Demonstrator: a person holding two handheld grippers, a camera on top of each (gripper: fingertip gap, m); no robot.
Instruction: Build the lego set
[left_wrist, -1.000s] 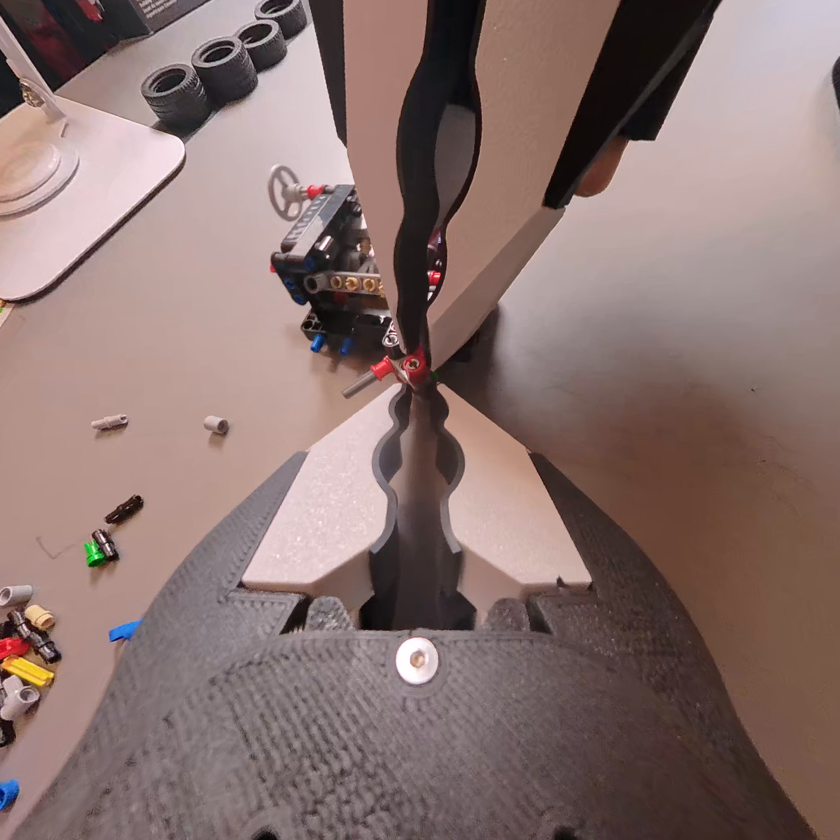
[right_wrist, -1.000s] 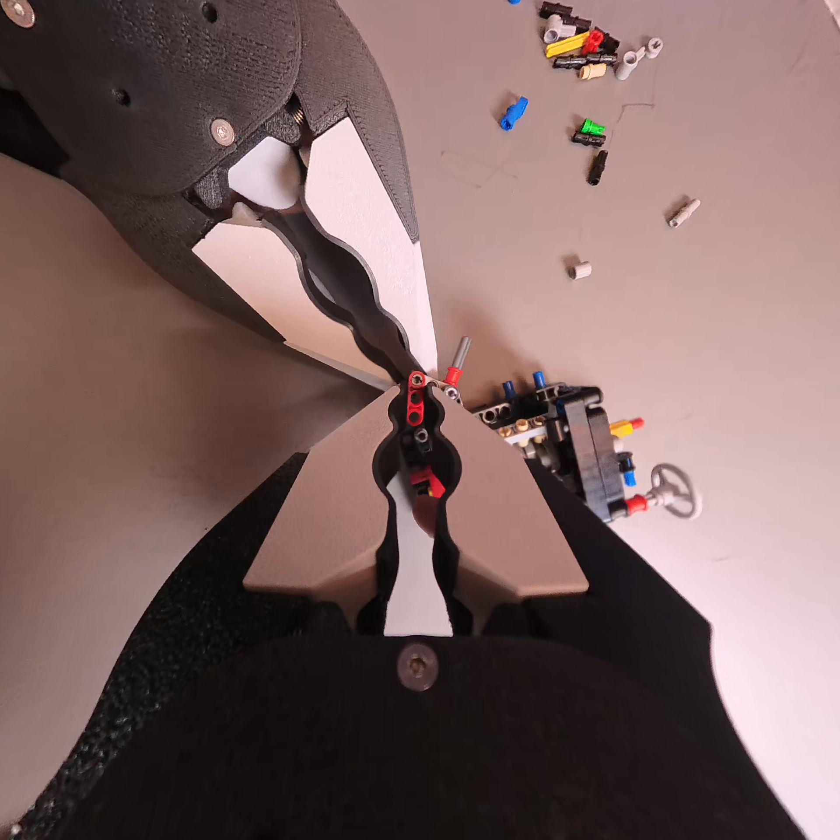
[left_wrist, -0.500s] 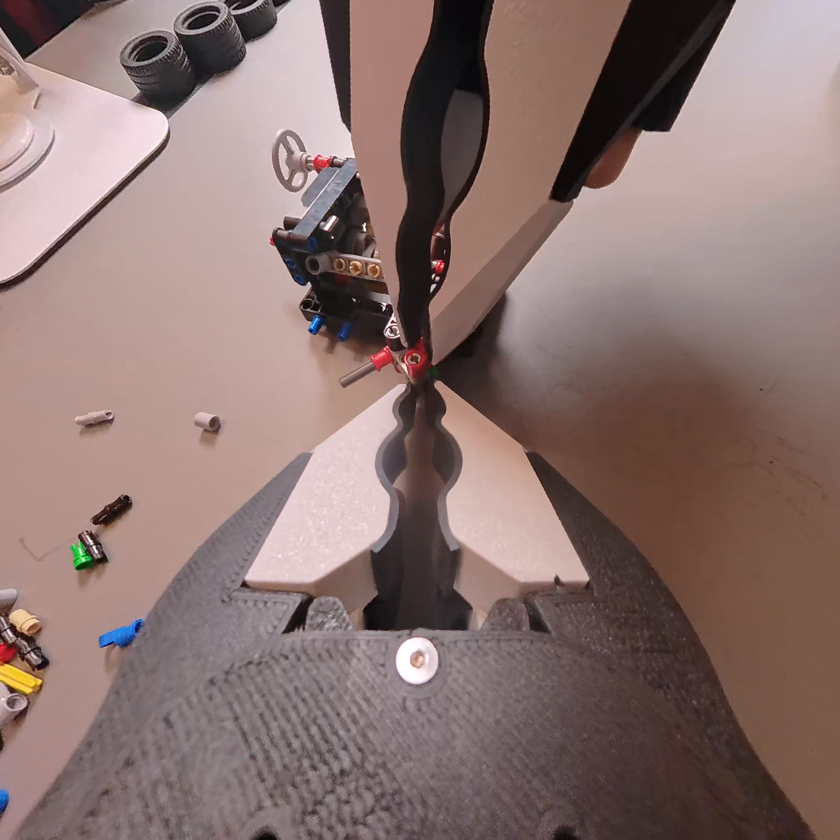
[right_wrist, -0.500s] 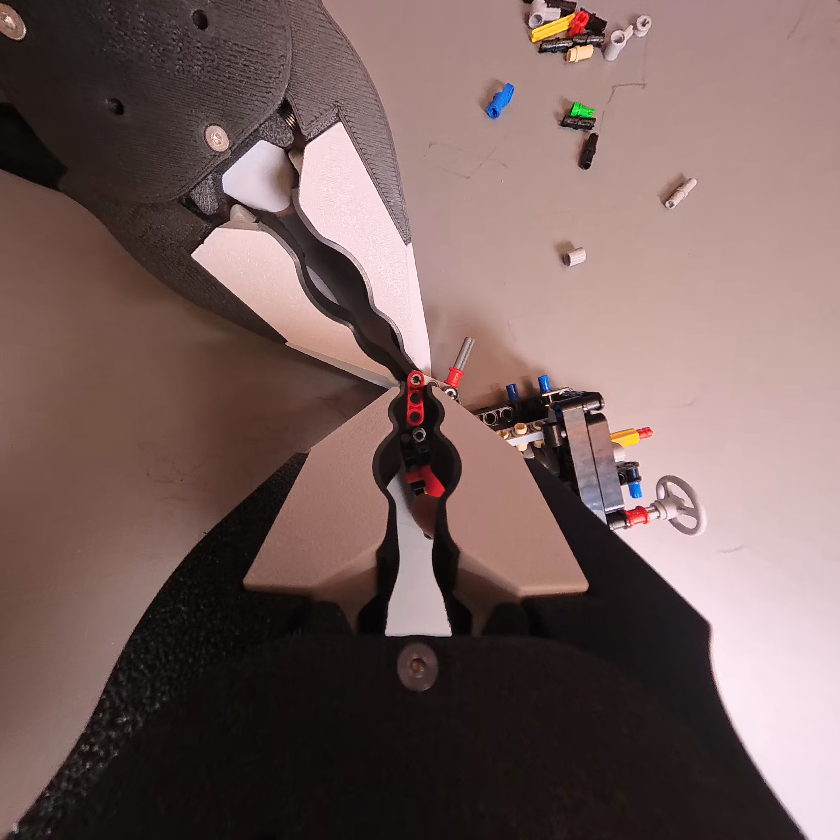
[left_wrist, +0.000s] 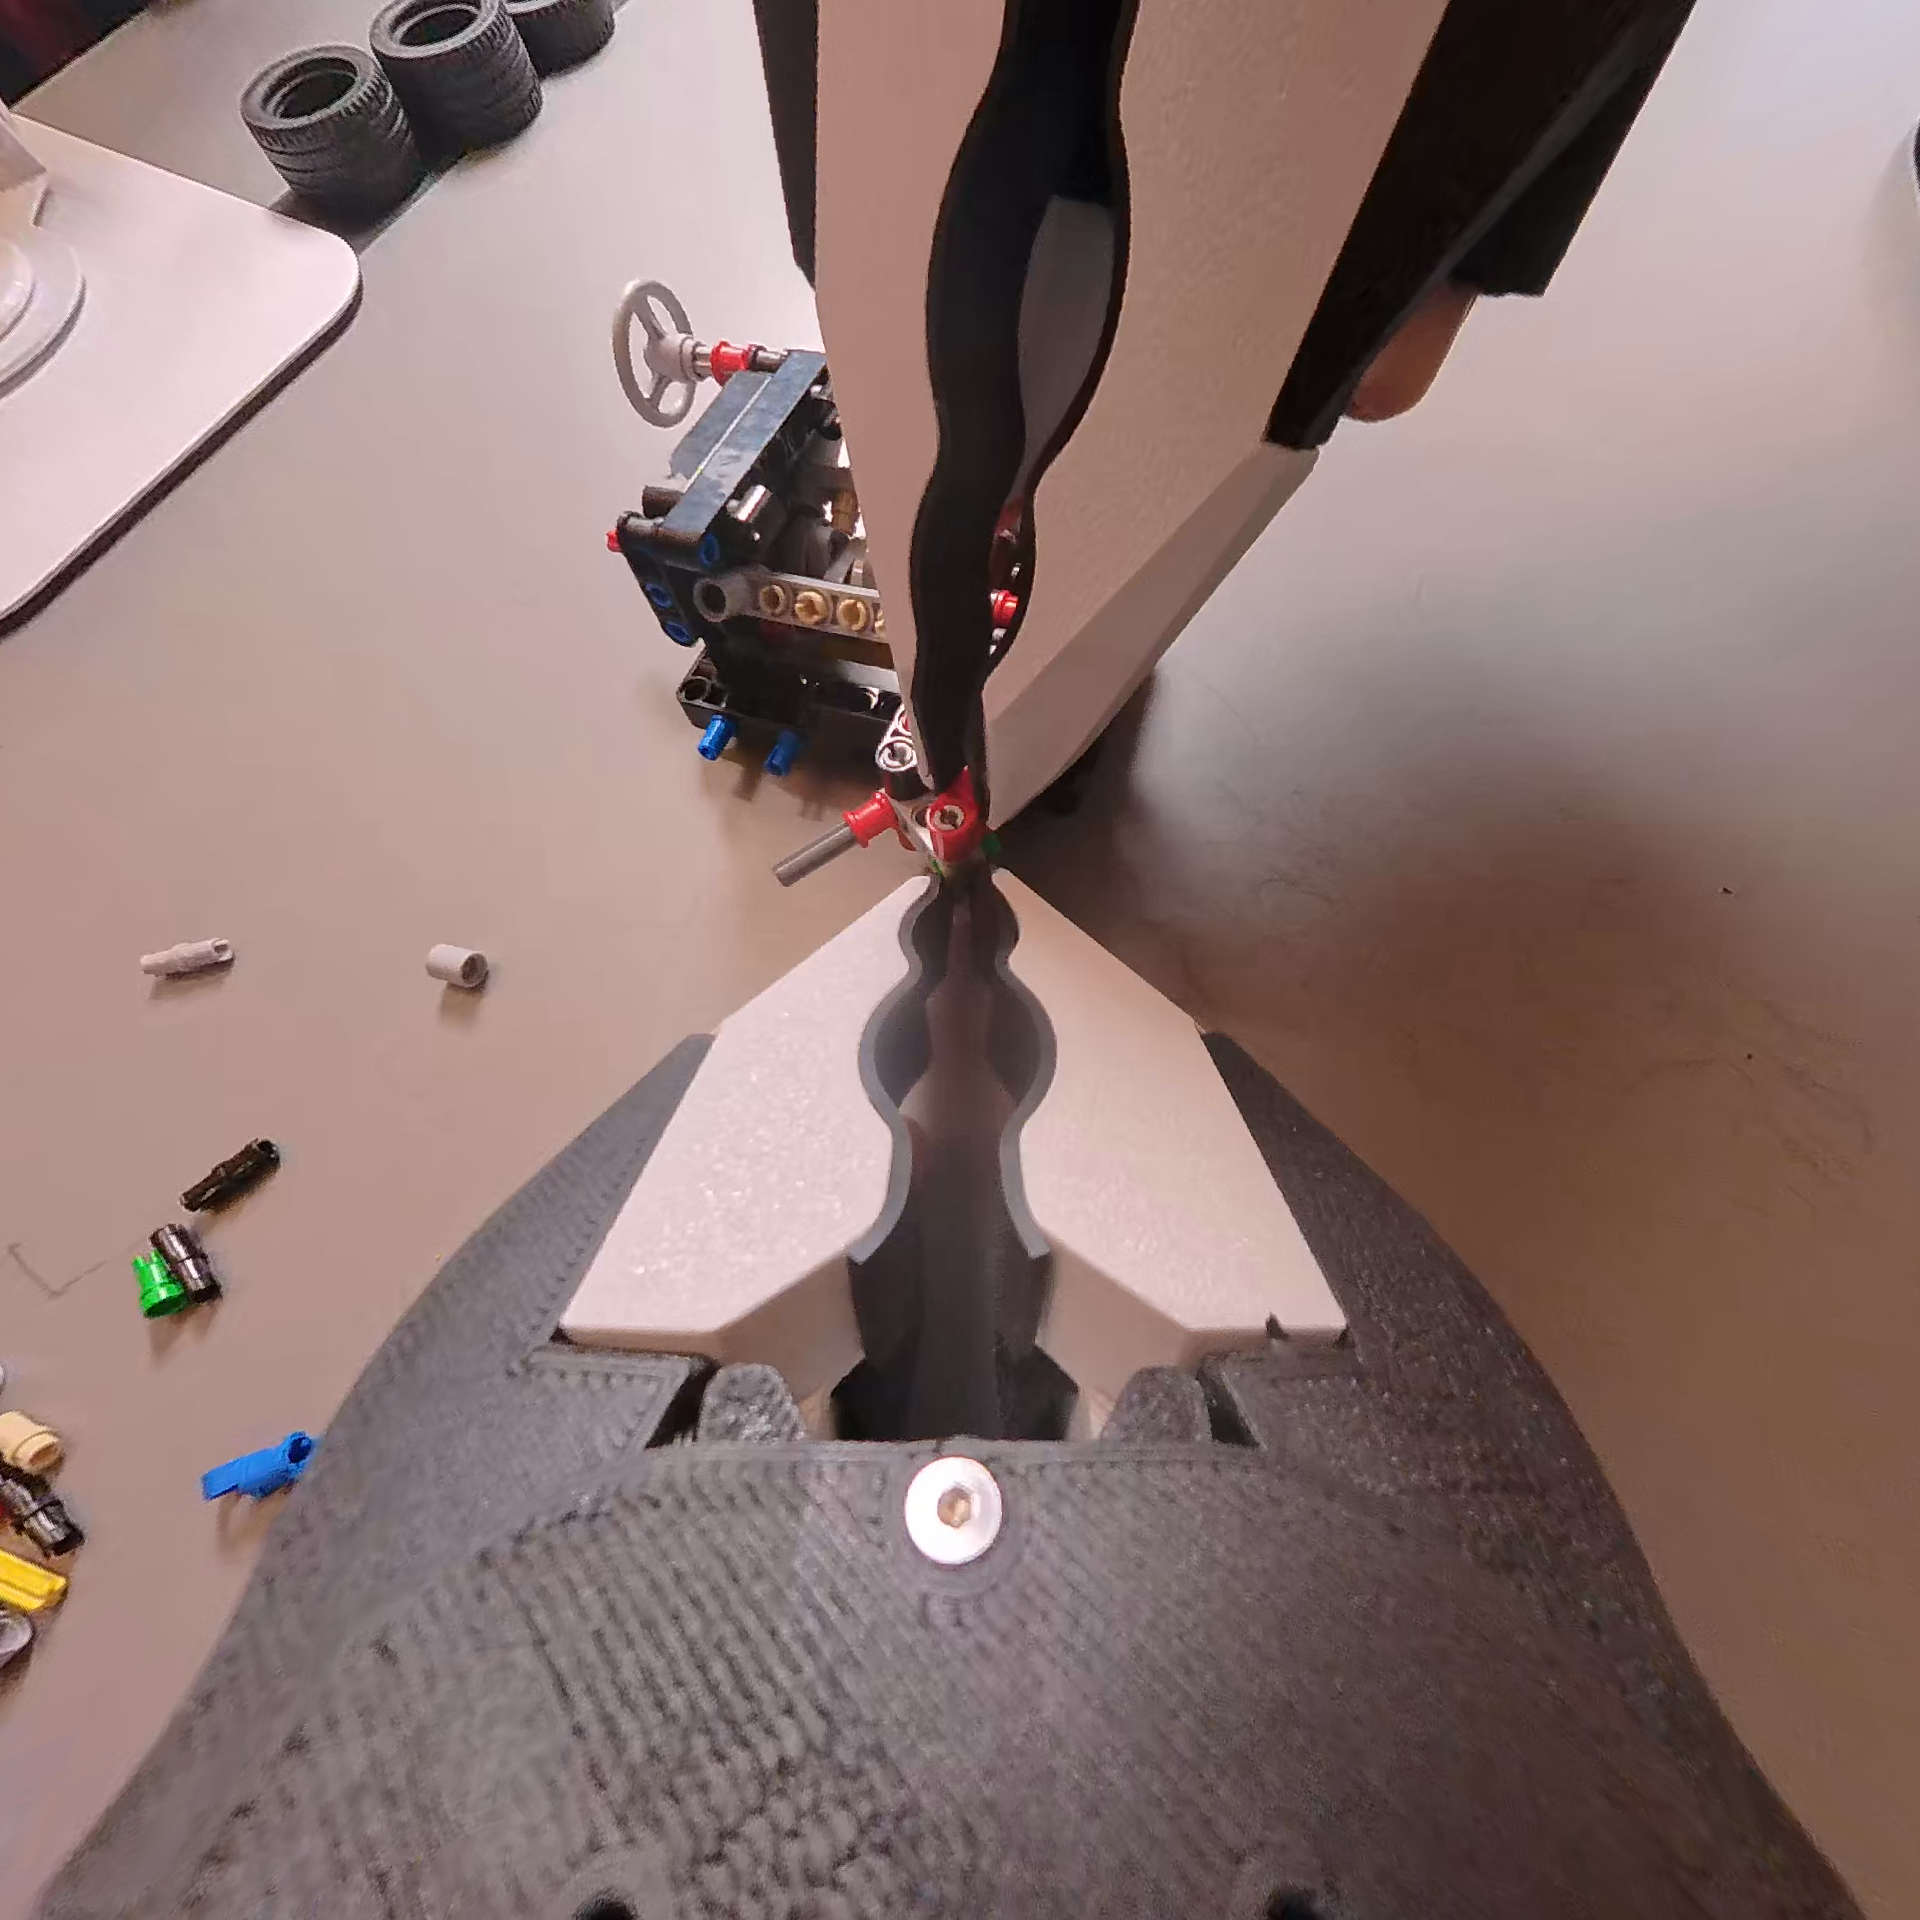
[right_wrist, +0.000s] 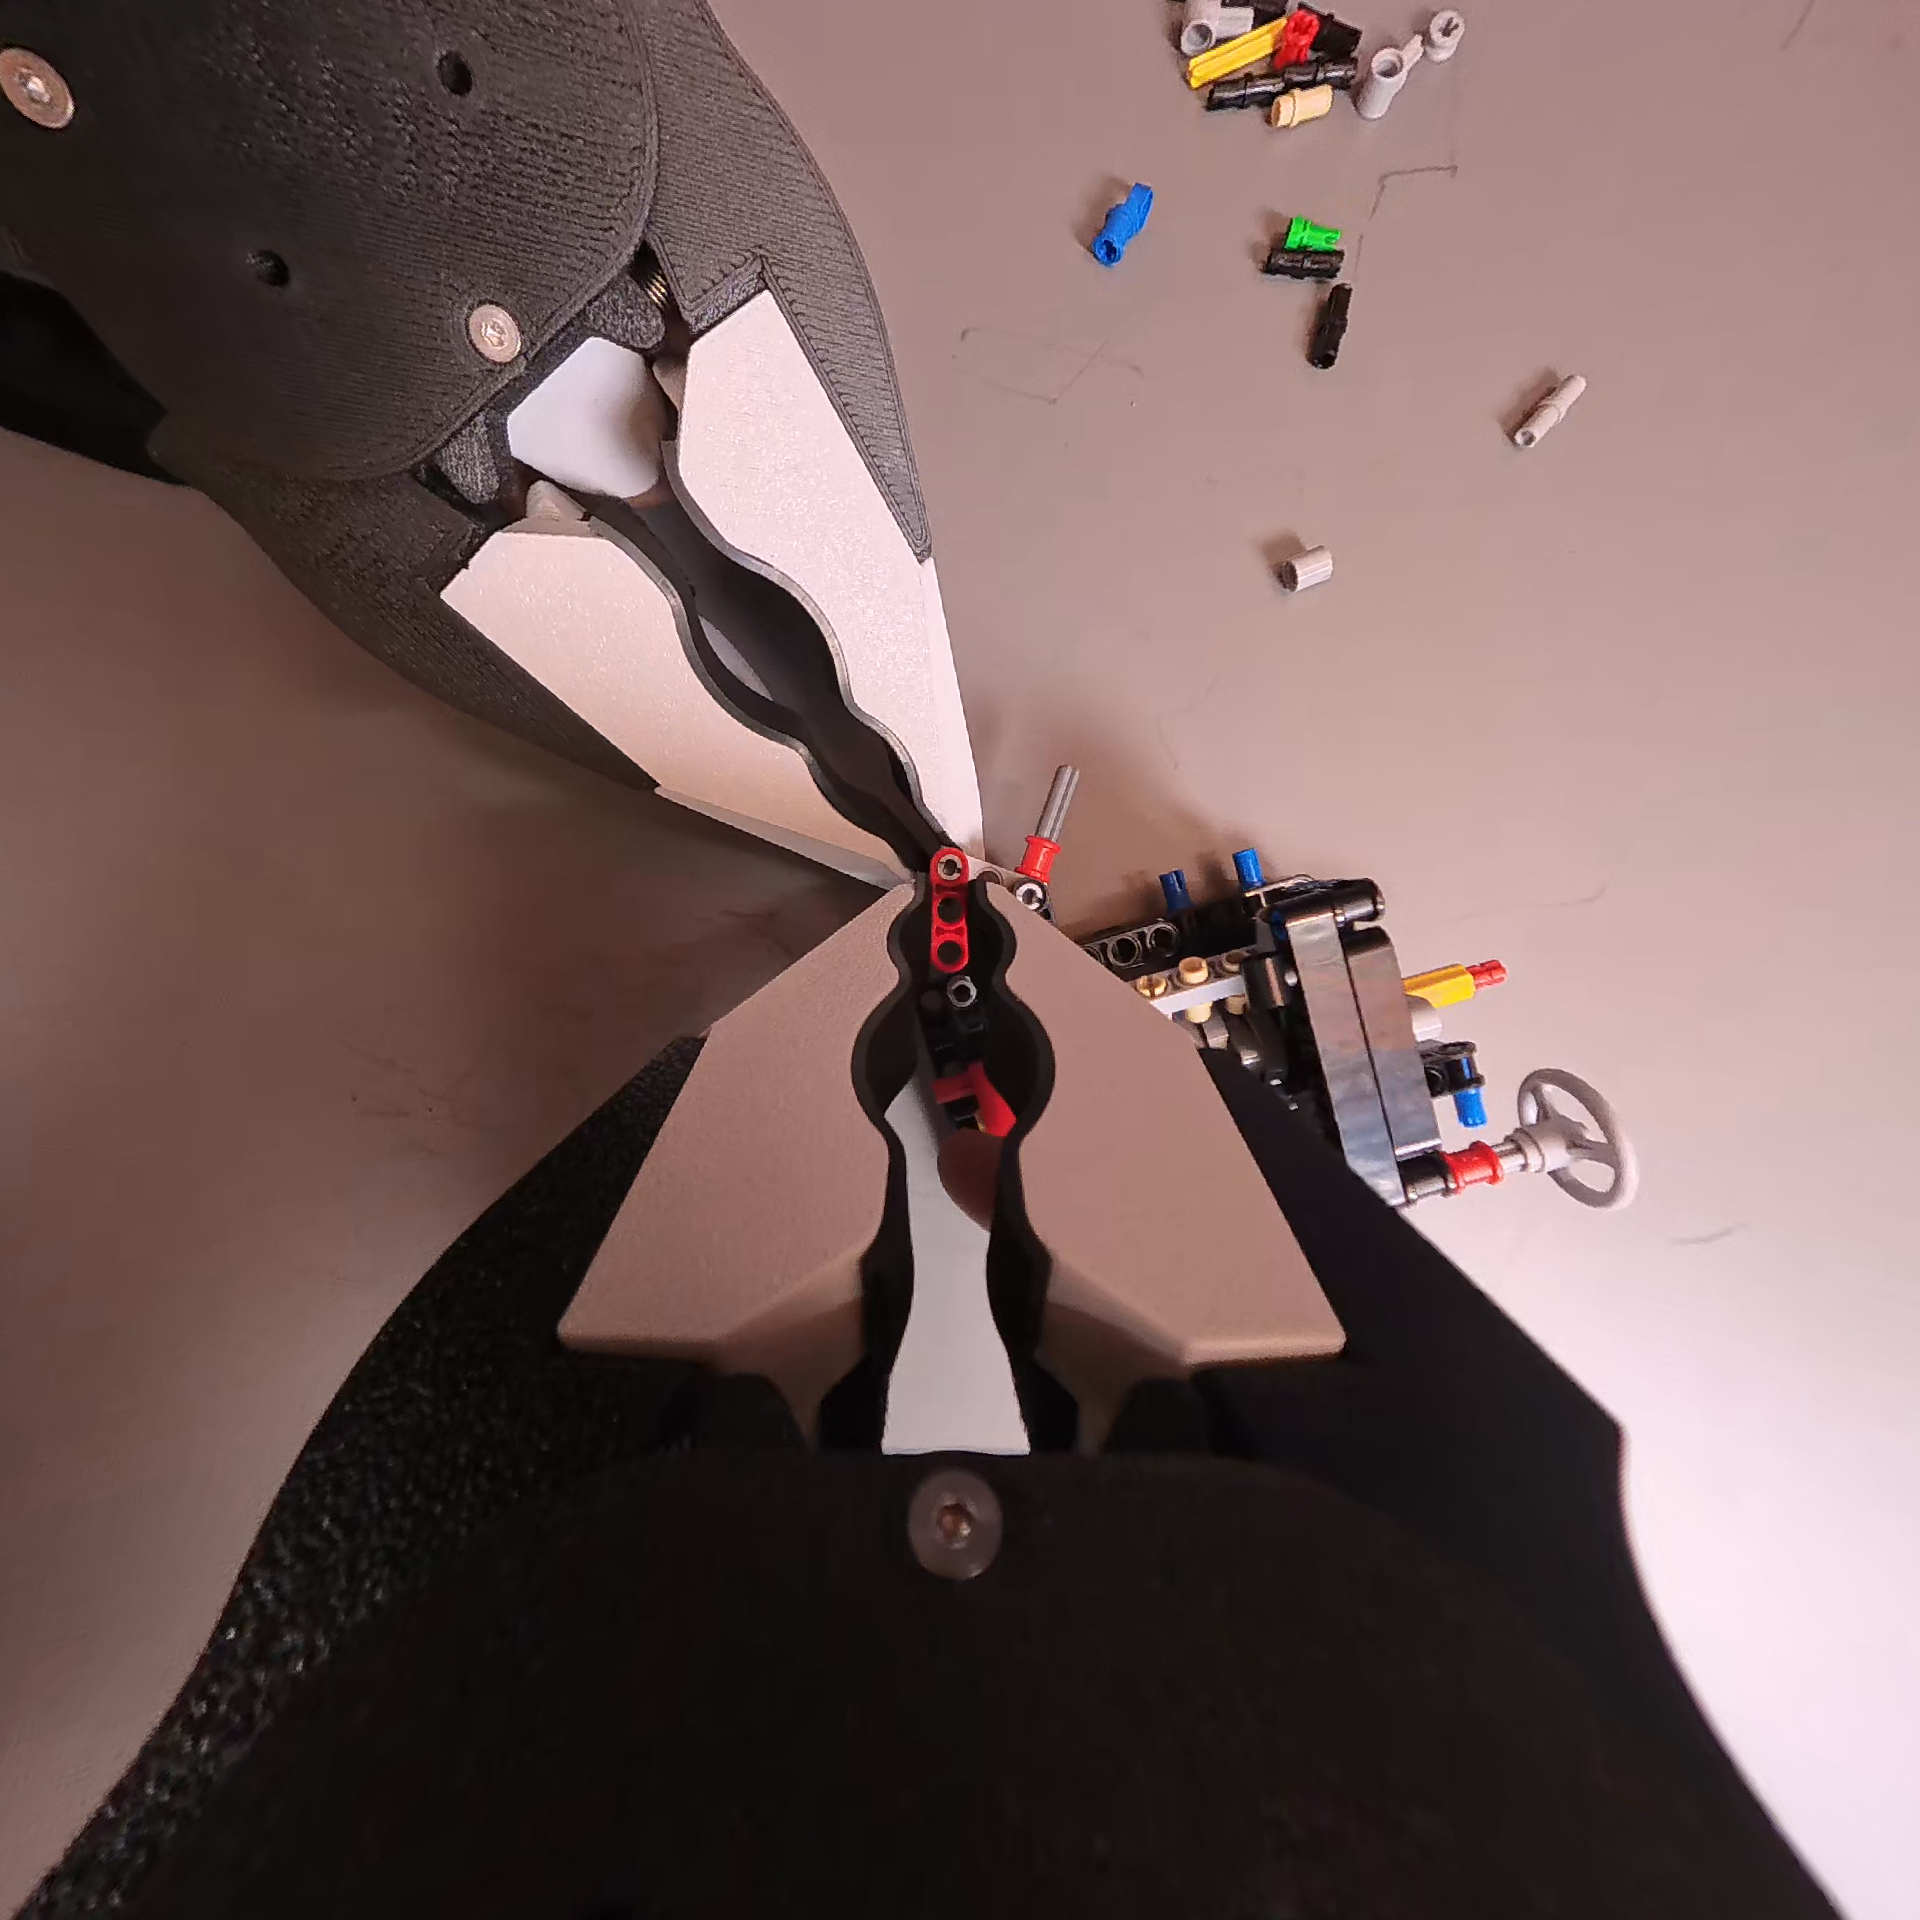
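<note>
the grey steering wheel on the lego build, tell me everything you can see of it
The steering wheel is a small light grey plastic ring with spokes meeting at a central hub. It sits at the end of a short grey shaft with a red bush behind it, sticking out from the dark beams of the lego build on the table. It points away from both grippers; neither touches it. Whether its rim touches the table is unclear.

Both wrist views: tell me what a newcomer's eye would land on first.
The two claws meet tip to tip at mid-frame: the right claw is shut on a red beam, and the left claw is closed right against it. Just behind them sits the half-built model with its grey steering wheel. Loose coloured pins lie scattered on the table.
</note>
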